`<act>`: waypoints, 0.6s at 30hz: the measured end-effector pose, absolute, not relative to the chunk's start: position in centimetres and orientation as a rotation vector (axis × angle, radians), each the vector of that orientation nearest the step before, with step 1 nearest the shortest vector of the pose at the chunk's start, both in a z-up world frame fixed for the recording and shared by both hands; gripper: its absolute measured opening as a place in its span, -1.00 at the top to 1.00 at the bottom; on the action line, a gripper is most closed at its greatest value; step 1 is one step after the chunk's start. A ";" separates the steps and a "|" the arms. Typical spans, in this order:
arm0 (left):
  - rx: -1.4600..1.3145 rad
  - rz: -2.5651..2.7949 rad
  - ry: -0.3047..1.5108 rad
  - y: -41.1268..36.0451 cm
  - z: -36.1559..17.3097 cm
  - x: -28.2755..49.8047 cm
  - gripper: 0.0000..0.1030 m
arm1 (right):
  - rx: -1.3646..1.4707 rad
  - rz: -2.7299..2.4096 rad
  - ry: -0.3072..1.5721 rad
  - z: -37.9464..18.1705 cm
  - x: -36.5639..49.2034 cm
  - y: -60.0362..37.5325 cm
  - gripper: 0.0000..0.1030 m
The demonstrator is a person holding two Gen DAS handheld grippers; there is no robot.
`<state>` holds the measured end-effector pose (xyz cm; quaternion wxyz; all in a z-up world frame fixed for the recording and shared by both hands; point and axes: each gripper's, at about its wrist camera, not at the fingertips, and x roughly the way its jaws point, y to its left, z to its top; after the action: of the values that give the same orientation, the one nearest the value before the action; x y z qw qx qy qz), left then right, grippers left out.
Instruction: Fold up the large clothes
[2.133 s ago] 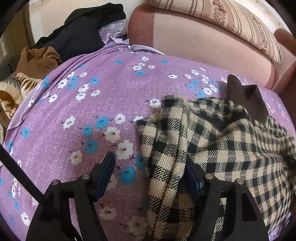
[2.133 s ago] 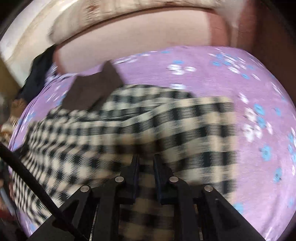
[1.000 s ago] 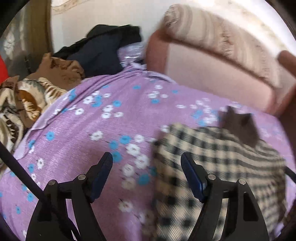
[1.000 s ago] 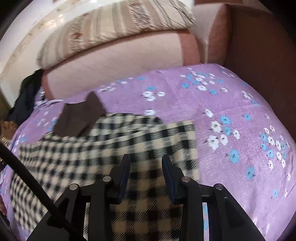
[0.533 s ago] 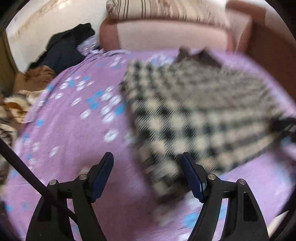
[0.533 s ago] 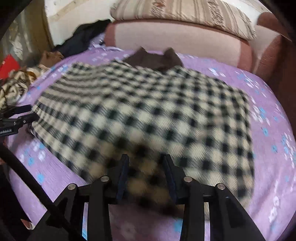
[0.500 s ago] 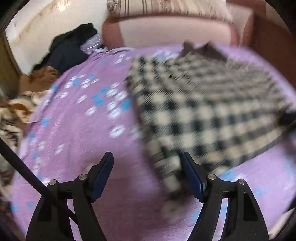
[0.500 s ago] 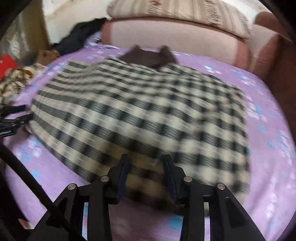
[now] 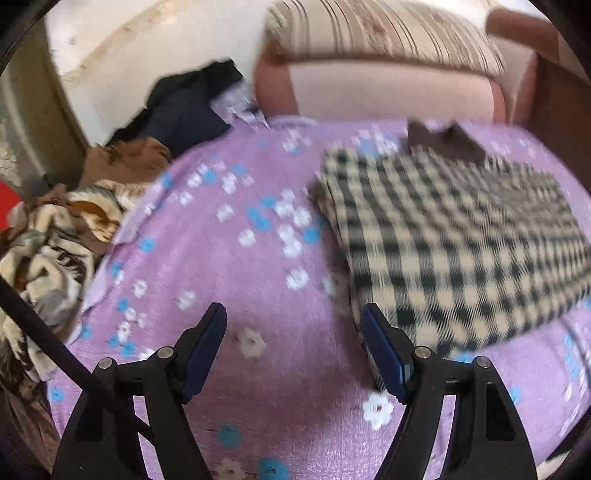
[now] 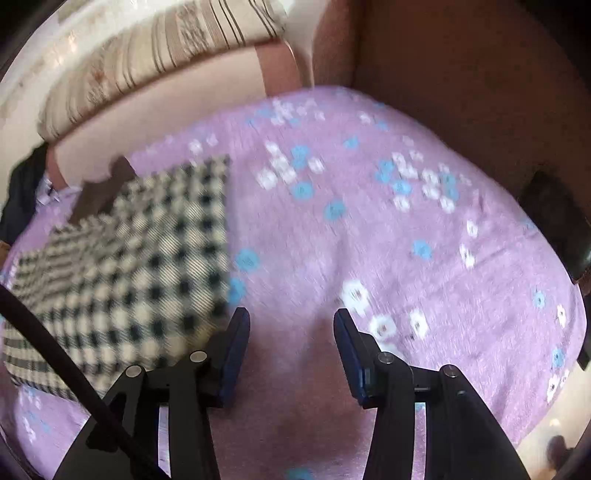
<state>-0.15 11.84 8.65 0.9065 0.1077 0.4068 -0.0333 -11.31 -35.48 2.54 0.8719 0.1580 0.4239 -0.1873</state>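
Note:
A black-and-cream checked garment (image 9: 461, 236) with a brown collar (image 9: 443, 142) lies folded flat on the purple flowered bedspread (image 9: 240, 295). In the left wrist view it is to the right of my left gripper (image 9: 293, 339), which is open over bare bedspread with nothing between its fingers. In the right wrist view the same checked garment (image 10: 122, 266) lies to the left, its near edge beside the left finger. My right gripper (image 10: 291, 339) hangs over bare bedspread (image 10: 369, 240), its jaws opening and empty. Both views are motion-blurred.
A pink bolster (image 9: 388, 88) and a striped pillow (image 9: 376, 33) line the far side. A pile of dark, brown and patterned clothes (image 9: 92, 192) lies off the bed's left edge. A brown wooden side (image 10: 461, 74) rises on the right.
Both grippers have drawn off the checked garment, left one to its left, right one to its right. The right jaws stand wider than before. The garment lies still.

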 end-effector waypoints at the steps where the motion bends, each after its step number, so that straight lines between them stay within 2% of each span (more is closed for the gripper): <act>1: 0.193 -0.074 0.824 11.9 9.2 -0.2 -0.46 | 0.309 -0.370 0.851 3.2 -11.0 -34.7 0.02; 6: 0.037 -0.151 0.823 10.3 9.8 0.3 -0.46 | 0.214 -0.171 0.756 4.1 -8.9 -28.9 0.02; 14: 0.139 -0.140 1.008 5.6 3.2 2.2 -0.47 | 0.077 -0.049 0.906 1.0 -6.4 -22.7 0.02; 18: 0.101 -0.109 1.021 6.4 3.4 2.1 -0.47 | 0.056 -0.218 0.941 0.2 -6.1 -25.4 0.02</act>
<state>2.06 6.44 3.42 0.8700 0.0484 0.4880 -0.0519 -6.14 -25.45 0.20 0.8853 0.0267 0.4523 -0.1046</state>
